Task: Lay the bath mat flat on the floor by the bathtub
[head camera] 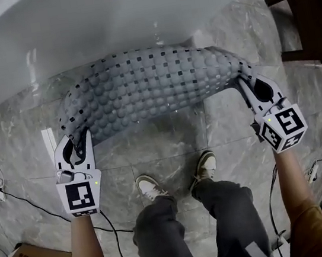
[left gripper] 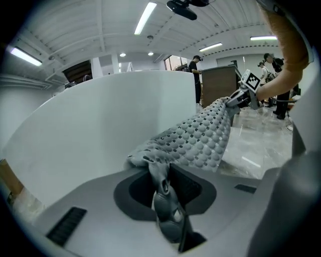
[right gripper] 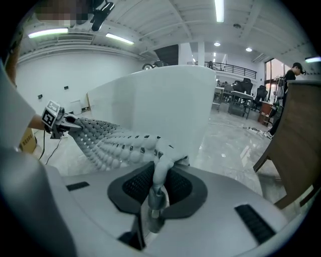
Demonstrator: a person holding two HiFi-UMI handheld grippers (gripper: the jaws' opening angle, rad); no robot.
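Head view: the bath mat [head camera: 154, 84] hangs as a sagging band between the 2 grippers, just in front of the white bathtub [head camera: 103, 20] and above the grey marbled floor [head camera: 153, 153]. The left gripper [head camera: 78, 138] holds 1 short end and the right gripper [head camera: 249, 86] the other. Gripping both ends spreads the mat to its full length, parallel to the tub wall, so it could go down flat rather than bunched. The person's shoes [head camera: 149, 186] stand just behind it.

Left gripper view: the 2 jaws are closed on a gathered corner of the mat [left gripper: 200, 138], the soft edge squeezed into a fold between them. The mat is pale grey and rubbery, covered in round pebble-like bumps with small square holes between them. It droops under its own weight toward the far gripper and looks clear of the floor. The tub is smooth, glossy and curved.

Right gripper view: these jaws also pinch a crumpled corner, which stands up in a narrow pleat. From there the bumpy sheet runs left and slightly twisted to the other gripper, beside the rounded tub end. My judgement: it is held ready over its spot, not lying flat
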